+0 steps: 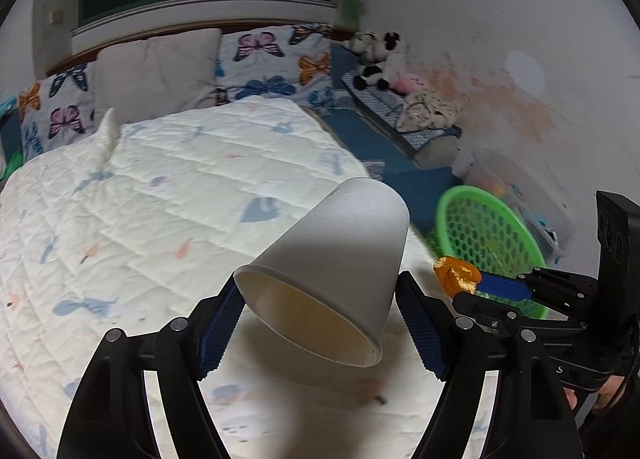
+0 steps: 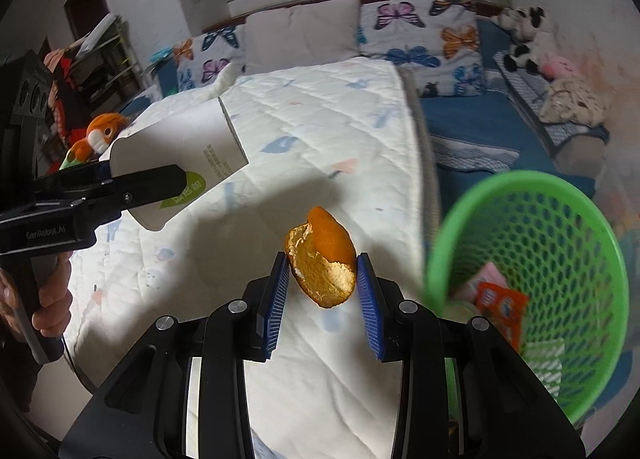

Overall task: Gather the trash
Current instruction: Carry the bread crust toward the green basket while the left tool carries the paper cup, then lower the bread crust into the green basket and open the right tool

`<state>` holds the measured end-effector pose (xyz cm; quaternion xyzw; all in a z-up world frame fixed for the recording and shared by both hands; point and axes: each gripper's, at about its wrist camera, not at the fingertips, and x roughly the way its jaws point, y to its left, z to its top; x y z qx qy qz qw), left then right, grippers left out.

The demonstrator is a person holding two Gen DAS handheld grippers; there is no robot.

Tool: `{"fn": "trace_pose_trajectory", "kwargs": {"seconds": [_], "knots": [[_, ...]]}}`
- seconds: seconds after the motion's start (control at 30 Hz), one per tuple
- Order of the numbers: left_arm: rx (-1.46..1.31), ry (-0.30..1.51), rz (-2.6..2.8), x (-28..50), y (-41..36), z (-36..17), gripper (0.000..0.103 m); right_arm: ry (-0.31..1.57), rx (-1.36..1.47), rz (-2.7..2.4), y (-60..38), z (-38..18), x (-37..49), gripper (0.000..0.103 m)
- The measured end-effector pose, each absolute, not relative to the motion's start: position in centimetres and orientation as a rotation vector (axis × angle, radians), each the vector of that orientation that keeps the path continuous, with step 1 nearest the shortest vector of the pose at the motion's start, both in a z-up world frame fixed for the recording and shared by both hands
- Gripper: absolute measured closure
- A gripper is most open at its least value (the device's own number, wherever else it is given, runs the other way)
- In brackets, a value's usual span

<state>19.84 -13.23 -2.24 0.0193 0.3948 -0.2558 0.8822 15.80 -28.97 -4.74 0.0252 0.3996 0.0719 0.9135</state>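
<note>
My left gripper (image 1: 320, 299) is shut on a white paper cup (image 1: 332, 267), held tilted above the bed with its open mouth toward the camera. The cup also shows in the right wrist view (image 2: 180, 163) at the left. My right gripper (image 2: 322, 271) is shut on a piece of orange peel (image 2: 324, 259), above the bed's right edge. The peel also shows in the left wrist view (image 1: 456, 275). A green mesh trash basket (image 2: 532, 195) stands to the right of the bed with wrappers inside; it also appears in the left wrist view (image 1: 480, 227).
The bed has a white quilted cover (image 1: 160, 199) and butterfly pillows (image 1: 272, 59) at the head. Plush toys (image 1: 380, 59) and clothes lie on blue bedding along the right wall. An orange plush toy (image 2: 100, 135) and shelves are at the left.
</note>
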Motion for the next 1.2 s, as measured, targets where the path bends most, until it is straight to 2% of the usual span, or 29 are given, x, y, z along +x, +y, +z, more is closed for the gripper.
{"fn": "trace_pose_trajectory", "kwargs": {"seconds": [0.77,0.83,0.97,1.2], "knots": [[0.149,0.846,-0.705,17.7,-25.0,-2.3,0.029,0.833,0.199,-0.146,-42.6,-6.1,10.6,0.065],[0.159,0.847,-0.715,17.5,-25.7,-2.3,0.029,0.838,0.220,-0.160,-43.4,-6.4,10.3,0.063],[0.176,0.855,-0.729,17.3,-27.2,-2.6,0.029,0.832,0.241,-0.181,-44.4,-6.6,9.6,0.049],[0.201,0.873,-0.753,17.3,-29.5,-3.3,0.028,0.811,0.250,-0.200,-45.2,-6.1,8.3,0.045]]}}
